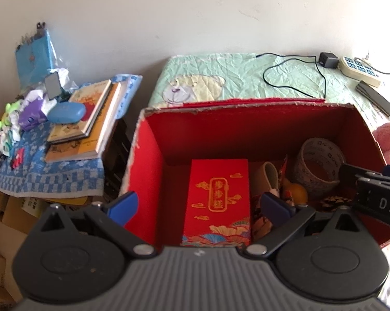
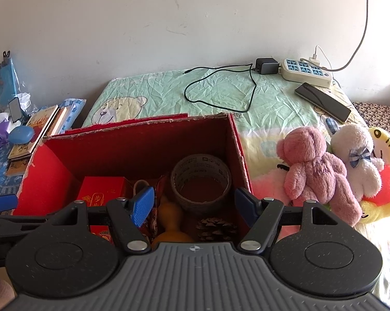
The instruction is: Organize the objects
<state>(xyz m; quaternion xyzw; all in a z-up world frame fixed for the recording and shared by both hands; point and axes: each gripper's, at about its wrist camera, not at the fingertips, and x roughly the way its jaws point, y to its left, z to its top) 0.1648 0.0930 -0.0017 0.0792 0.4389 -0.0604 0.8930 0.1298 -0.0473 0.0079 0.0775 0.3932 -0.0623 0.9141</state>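
Both claws hang spread wide and empty over the open red cardboard box (image 2: 132, 140): the left claw (image 1: 199, 206) above a red gold-printed packet (image 1: 217, 199), the right claw (image 2: 193, 203) above a brown pine cone (image 2: 215, 229) and grey tape roll (image 2: 201, 181). Beyond the box, on the green bedsheet (image 2: 156, 90), lies a coiled black cable (image 2: 221, 90), with a pink plush bear (image 2: 316, 171) to the right.

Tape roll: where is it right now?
Inside the red box, right rear corner, in both wrist views: tape roll stands beside the right wall, pine cone just in front.

Open red box (image 2: 52, 171) with red packet (image 1: 217, 194), tape roll (image 2: 201, 181), pinecone (image 2: 215, 229)
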